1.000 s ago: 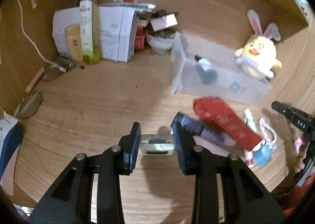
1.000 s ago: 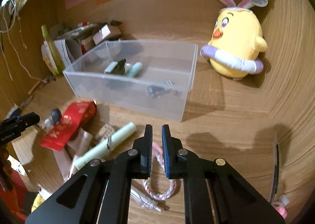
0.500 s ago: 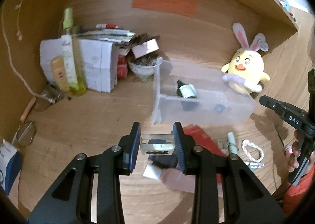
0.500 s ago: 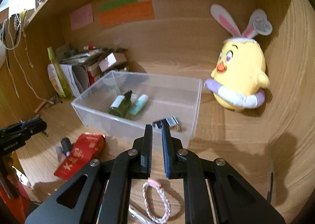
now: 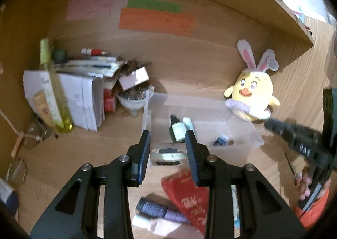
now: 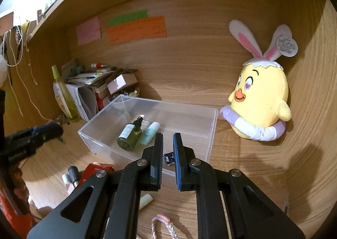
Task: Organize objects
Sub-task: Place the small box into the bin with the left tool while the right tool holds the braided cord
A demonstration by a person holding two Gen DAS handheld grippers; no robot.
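A: Item one, left gripper [image 5: 168, 150]: what are its jaws doing?

B: Pinching a small clear block [image 5: 168, 156] with a dark inset, both pads pressing on its sides. The block is hanging above the tabletop [image 5: 84, 154], in front of the near wall of the clear plastic bin [image 6: 208, 140].

A: Item two, right gripper [image 6: 168, 150]?

B: Jaws are standing close together with only a narrow slit, holding nothing, hovering over the bin's near edge.

A: Bin contents?

B: A green spray bottle [image 6: 130, 133] is lying on its side, a pale teal tube [image 6: 150, 132] is lying touching it, and a small dark packet [image 6: 169, 157] is sitting near the front wall.

A: Loose items on the tabletop?

B: A red packet [image 5: 189, 199] is lying beside a purple-capped tube [image 5: 160, 210]; a pink-and-white braided cord [image 6: 163, 226] and a pale green stick [image 6: 145, 200] are lying under the right gripper.

A: Surroundings?

B: A yellow chick plush with rabbit ears [image 6: 261, 96] is leaning at the back right, just beside the bin. White boxes [image 5: 78, 100], a tall yellow-green bottle [image 5: 52, 89] and a white bowl [image 5: 134, 100] are crowding the back left corner.
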